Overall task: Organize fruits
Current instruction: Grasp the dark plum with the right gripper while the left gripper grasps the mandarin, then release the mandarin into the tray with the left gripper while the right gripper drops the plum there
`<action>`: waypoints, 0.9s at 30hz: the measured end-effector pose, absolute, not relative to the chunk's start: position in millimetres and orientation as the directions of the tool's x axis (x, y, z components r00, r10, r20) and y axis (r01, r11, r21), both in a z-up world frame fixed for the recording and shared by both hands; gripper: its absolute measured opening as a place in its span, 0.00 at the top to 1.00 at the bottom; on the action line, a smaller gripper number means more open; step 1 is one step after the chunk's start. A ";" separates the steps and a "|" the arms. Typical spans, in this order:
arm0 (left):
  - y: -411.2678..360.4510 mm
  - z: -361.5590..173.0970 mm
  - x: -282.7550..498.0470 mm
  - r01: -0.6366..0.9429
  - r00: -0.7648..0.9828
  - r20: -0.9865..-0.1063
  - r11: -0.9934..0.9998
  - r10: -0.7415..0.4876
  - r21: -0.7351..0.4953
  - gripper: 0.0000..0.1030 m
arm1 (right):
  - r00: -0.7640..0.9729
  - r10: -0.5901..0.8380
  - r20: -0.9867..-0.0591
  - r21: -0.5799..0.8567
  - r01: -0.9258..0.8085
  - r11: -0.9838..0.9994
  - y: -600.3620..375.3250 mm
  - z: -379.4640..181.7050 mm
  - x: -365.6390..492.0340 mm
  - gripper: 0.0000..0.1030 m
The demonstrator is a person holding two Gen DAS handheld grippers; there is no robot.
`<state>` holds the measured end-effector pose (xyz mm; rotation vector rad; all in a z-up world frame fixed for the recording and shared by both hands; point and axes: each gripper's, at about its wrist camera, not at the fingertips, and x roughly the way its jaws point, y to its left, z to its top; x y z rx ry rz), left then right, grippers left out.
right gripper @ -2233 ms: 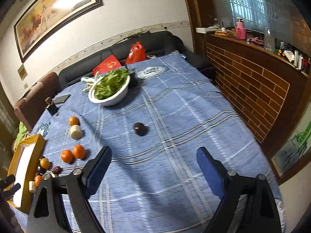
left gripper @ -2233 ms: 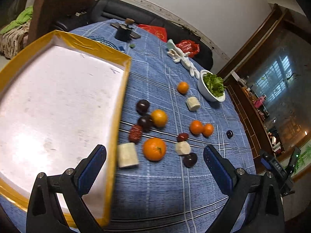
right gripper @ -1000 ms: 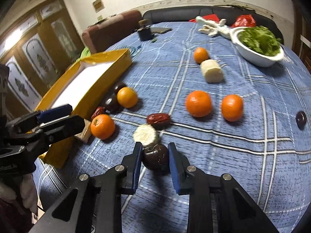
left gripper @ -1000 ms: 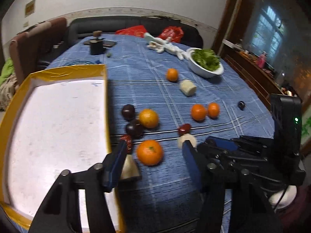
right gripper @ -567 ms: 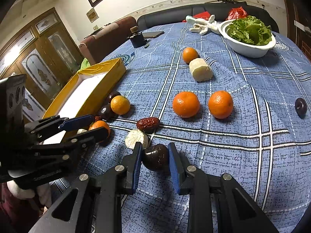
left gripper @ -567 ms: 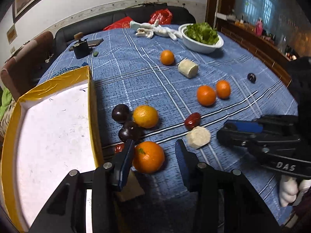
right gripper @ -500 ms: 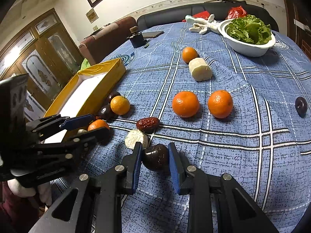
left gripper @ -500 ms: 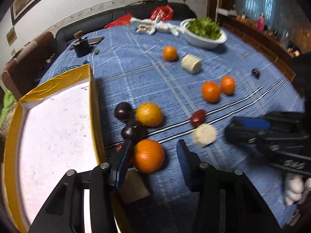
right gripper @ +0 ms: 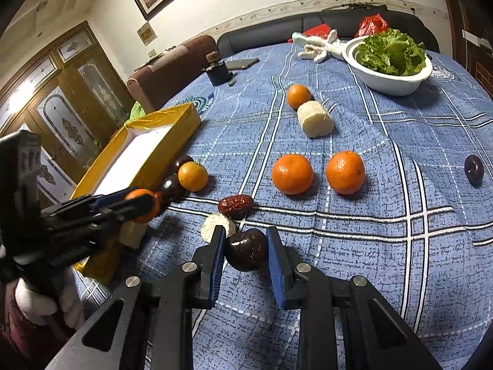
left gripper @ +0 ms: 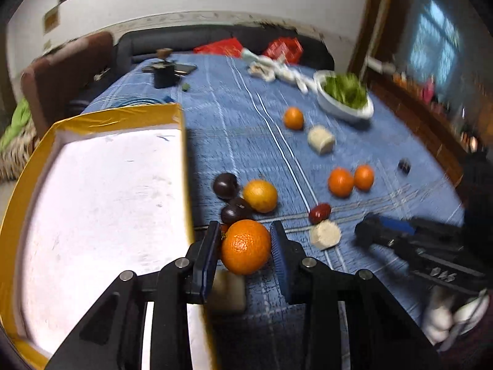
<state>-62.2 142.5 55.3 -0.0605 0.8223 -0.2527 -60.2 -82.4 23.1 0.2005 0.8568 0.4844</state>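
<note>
Left wrist view: left gripper (left gripper: pixel 245 248) jaws just closing, pads against orange (left gripper: pixel 245 246), beside yellow tray (left gripper: pixel 185 166) for a short carry.
Right wrist view: right gripper (right gripper: pixel 244 252) clamped narrow on dark plum (right gripper: pixel 246 252), ready to lift off tablecloth (right gripper: pixel 369 231).
Tray floor: bare white.

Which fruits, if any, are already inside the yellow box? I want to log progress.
None; the yellow box shows only its bare white floor. Every fruit in view lies outside it or sits in a gripper.
</note>
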 end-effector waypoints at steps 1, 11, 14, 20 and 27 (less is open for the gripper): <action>147.2 58.0 -63.8 0.190 0.657 -0.711 0.968 -0.250 -0.165 0.69 | 0.560 0.487 -0.671 0.357 -0.332 0.873 -81.9 24.9 -61.2 0.71; 242.9 59.4 -89.2 -0.034 0.704 -0.702 0.984 -0.102 -0.177 0.69 | 0.532 0.570 -0.627 0.365 -0.446 0.818 -29.3 66.4 -82.4 0.71; 269.2 47.5 -91.6 -0.125 0.686 -0.727 0.980 -0.027 -0.153 0.69 | 0.501 0.595 -0.629 0.342 -0.509 0.790 9.2 75.5 -85.7 0.71; 306.3 36.4 -94.8 -0.212 0.674 -0.739 0.963 0.023 -0.164 0.62 | 0.431 0.616 -0.660 0.296 -0.604 0.740 79.6 71.9 -89.3 0.71; 344.4 43.1 -93.3 -0.307 0.682 -0.726 0.935 0.088 -0.176 0.61 | 0.383 0.588 -0.712 0.253 -0.642 0.724 136.5 51.6 -83.9 0.69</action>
